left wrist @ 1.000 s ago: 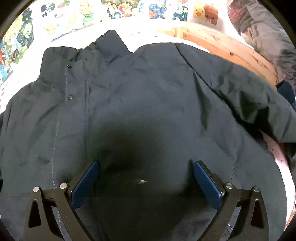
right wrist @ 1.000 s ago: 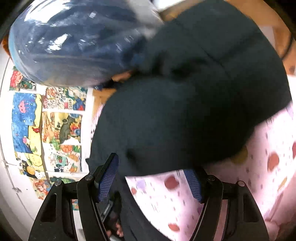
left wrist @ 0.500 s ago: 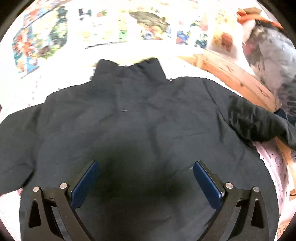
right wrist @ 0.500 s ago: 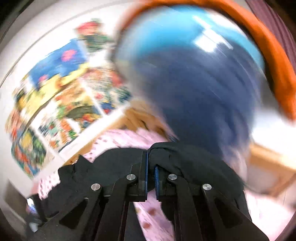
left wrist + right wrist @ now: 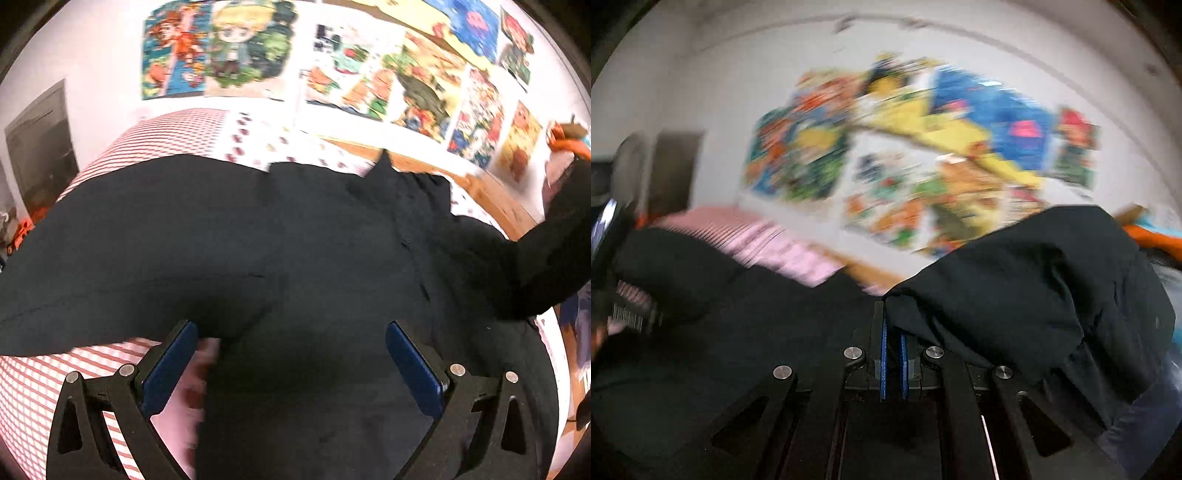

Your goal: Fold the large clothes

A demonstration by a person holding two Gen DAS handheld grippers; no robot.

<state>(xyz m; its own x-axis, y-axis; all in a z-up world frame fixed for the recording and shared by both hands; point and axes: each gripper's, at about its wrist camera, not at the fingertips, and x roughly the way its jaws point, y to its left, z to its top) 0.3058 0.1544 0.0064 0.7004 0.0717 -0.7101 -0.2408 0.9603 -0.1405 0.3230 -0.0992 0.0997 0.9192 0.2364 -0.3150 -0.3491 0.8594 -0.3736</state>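
Note:
A large black jacket point(image 5: 295, 258) lies spread on the bed, its left sleeve point(image 5: 110, 266) stretched out to the left. My left gripper point(image 5: 290, 350) is open and empty just above the jacket's body near its left side. My right gripper point(image 5: 893, 314) is shut on the jacket's right sleeve point(image 5: 1034, 288) and holds it lifted. That lifted sleeve also shows at the right edge of the left wrist view point(image 5: 546, 251). The right wrist view is blurred.
The bed has a pink spotted sheet point(image 5: 266, 144) and a red-striped cover point(image 5: 29, 384). A wooden bed frame point(image 5: 491, 199) runs along the far right. Colourful posters point(image 5: 388, 81) cover the wall behind. A dark door point(image 5: 40, 147) is at the left.
My right gripper closed on the right sleeve and has swung it up and over. My left gripper has shifted left and tilted up, so the left sleeve and wall show.

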